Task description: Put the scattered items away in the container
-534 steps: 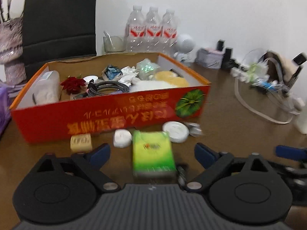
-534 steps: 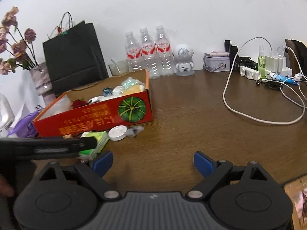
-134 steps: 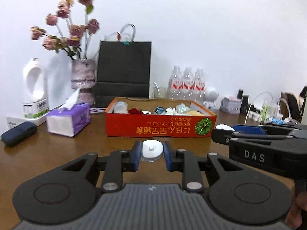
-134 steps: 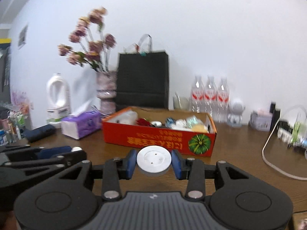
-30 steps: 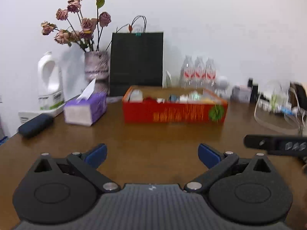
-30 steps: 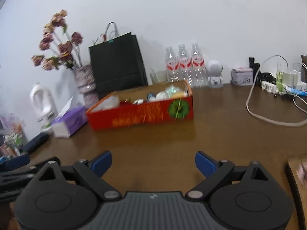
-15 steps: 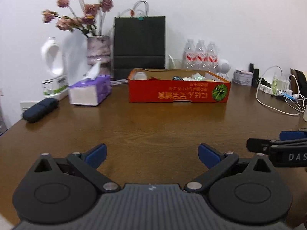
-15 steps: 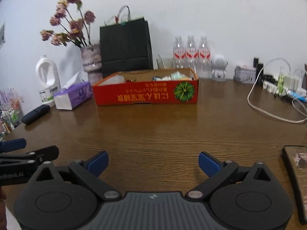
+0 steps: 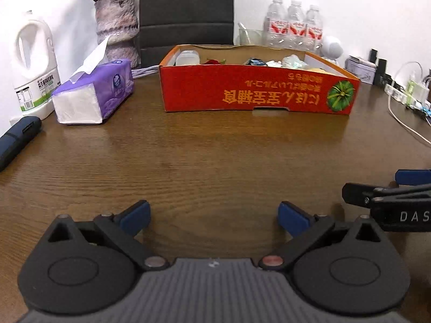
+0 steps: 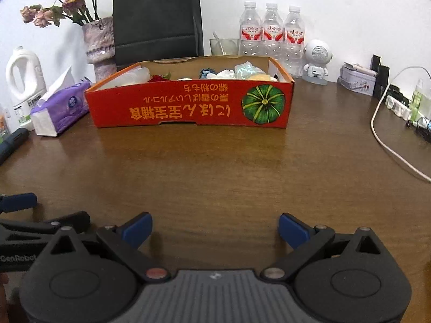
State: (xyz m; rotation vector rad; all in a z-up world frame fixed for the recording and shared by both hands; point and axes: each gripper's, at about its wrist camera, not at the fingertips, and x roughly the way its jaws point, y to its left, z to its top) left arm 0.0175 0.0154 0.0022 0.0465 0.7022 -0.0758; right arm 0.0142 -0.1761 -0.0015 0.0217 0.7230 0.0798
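Observation:
The red cardboard box (image 9: 258, 94) stands at the far middle of the brown table, with several small items inside: a red rose, white wrappers, a clear tub. It also shows in the right wrist view (image 10: 188, 106). My left gripper (image 9: 212, 216) is open and empty, low over the table well in front of the box. My right gripper (image 10: 215, 227) is open and empty, likewise near the table's front. Each gripper shows at the edge of the other's view. No loose items lie on the table in front of the box.
A purple tissue pack (image 9: 93, 92), a white jug (image 9: 35, 64) and a dark case (image 9: 18, 137) are at the left. A vase, black bag (image 10: 156, 18), water bottles (image 10: 272, 35) and a white speaker stand behind the box. A white cable (image 10: 390, 145) and chargers lie at right.
Both grippers have tilted down and sunk closer to the table. They stay open and empty. The box has not moved.

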